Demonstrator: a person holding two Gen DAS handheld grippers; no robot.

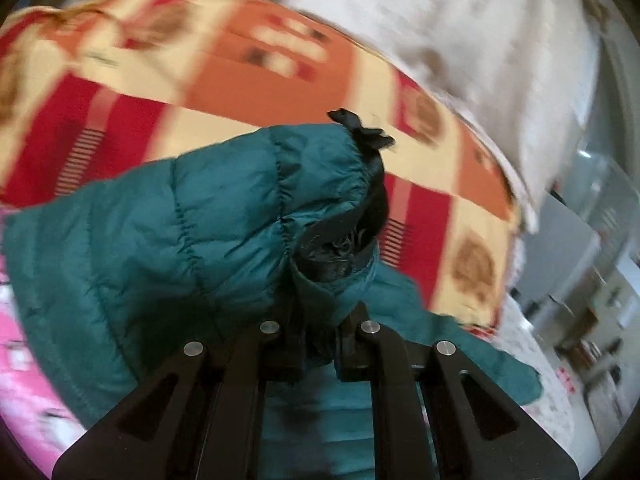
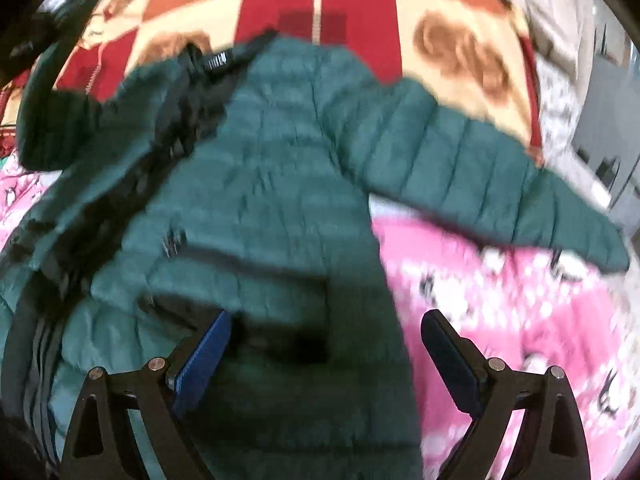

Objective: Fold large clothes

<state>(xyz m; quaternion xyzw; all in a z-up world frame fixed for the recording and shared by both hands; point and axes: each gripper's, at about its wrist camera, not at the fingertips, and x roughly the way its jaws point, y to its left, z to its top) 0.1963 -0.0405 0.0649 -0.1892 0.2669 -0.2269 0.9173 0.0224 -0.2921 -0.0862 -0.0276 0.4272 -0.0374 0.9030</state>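
Note:
A teal quilted puffer jacket [image 2: 260, 184] with a black zipper line [image 2: 176, 112] lies spread on a bed, one sleeve [image 2: 488, 168] stretched to the right. In the left wrist view my left gripper [image 1: 318, 344] is shut on a sleeve cuff of the jacket [image 1: 224, 216], holding the bunched fabric lifted; its black lining [image 1: 344, 248] shows at the cuff. My right gripper [image 2: 326, 328] is open and empty, its blue pads [image 2: 204, 360] hovering just above the jacket's lower body.
A red, orange and cream patterned blanket [image 2: 320, 4] covers the far part of the bed. A pink printed sheet [image 2: 500, 312] lies under the jacket at right. A pale wall or bedding [image 1: 440, 20] and room furniture [image 1: 592, 320] stand beyond.

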